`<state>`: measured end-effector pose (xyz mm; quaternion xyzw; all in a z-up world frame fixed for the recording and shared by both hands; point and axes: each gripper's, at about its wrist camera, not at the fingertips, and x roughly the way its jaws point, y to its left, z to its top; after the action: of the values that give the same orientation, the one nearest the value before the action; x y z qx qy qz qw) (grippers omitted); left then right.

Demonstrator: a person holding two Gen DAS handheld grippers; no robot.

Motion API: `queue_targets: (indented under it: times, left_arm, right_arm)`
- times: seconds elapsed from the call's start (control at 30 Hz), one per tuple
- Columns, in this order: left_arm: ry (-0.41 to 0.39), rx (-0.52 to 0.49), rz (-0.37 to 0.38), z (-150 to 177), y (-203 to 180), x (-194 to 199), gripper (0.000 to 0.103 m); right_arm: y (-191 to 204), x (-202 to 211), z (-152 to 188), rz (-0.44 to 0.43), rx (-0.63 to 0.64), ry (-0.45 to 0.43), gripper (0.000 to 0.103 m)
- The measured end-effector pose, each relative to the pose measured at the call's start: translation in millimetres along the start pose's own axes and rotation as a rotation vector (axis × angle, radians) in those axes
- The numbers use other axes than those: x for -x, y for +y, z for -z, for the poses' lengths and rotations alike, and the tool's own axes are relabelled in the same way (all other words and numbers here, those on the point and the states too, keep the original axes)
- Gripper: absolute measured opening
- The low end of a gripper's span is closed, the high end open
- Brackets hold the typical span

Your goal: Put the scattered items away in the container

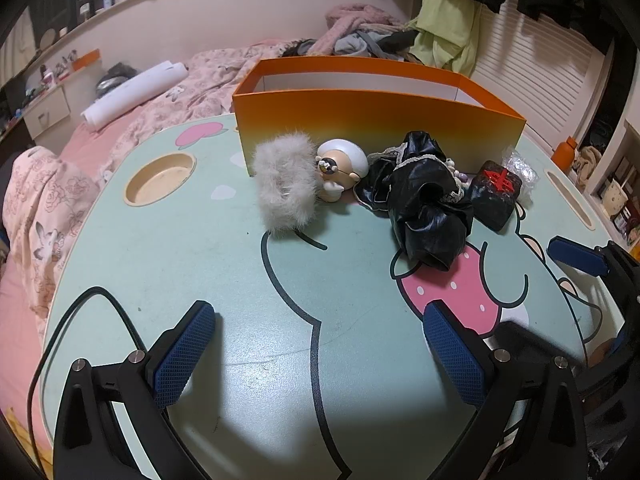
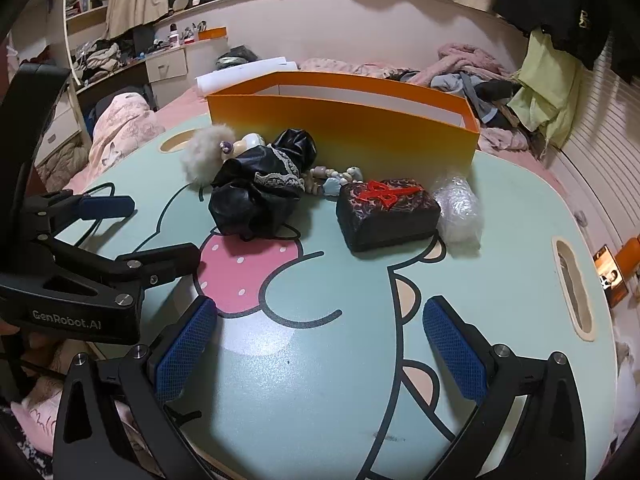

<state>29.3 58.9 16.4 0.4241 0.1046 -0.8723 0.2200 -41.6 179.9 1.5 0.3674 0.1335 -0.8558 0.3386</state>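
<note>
- My left gripper [image 1: 318, 350] has its jaws spread wide with nothing between them, just bare mint-green desk [image 1: 192, 264] under the blue pads.
- Same deal with my right gripper [image 2: 320, 350]: jaws wide apart, nothing pinched, hovering over the cartoon print.
- Straight ahead of both sets of jaws, at the far side of the desk, sits the orange container [image 1: 380, 120]. It's open on top and I can only see white inner walls, not the bottom.
- All the scattered stuff is bunched right in front of the container's near wall, well beyond my jaws.
- Ahead and a bit left of the left jaws: a fluffy grey-white fur piece [image 1: 286, 186], touching a little white-capped figurine [image 1: 340, 168] beside it.
- Ahead and right of the left jaws: a crumpled black shiny cloth with lace trim [image 1: 424, 208].
- Just behind that, seen from the right wrist, a string of chunky beads [image 2: 332, 180] lies against the container.
- Ahead of the right jaws: a dark box with a red emblem on top [image 2: 386, 212], with a crinkly clear plastic bag [image 2: 458, 212] touching its right side.
- The left gripper also pokes into the right wrist view, off to the left of my right jaws.
</note>
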Motion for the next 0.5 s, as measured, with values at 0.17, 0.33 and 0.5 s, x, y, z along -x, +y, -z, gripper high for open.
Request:
queue_targets:
  times: [0.17, 0.33, 0.5]
  left_arm:
    - [-0.001, 0.0, 0.001, 0, 0, 0, 0.103]
    - [-0.001, 0.0, 0.001, 0, 0, 0, 0.103]
    - [-0.001, 0.0, 0.001, 0, 0, 0, 0.103]
  right_arm:
    - [-24, 8, -13, -0.061, -0.094, -0.023, 0.09]
    - [-38, 5, -33, -0.116, -0.138, -0.009, 0.079]
    - [-31, 2, -51, -0.111, -0.1, -0.038, 0.069]
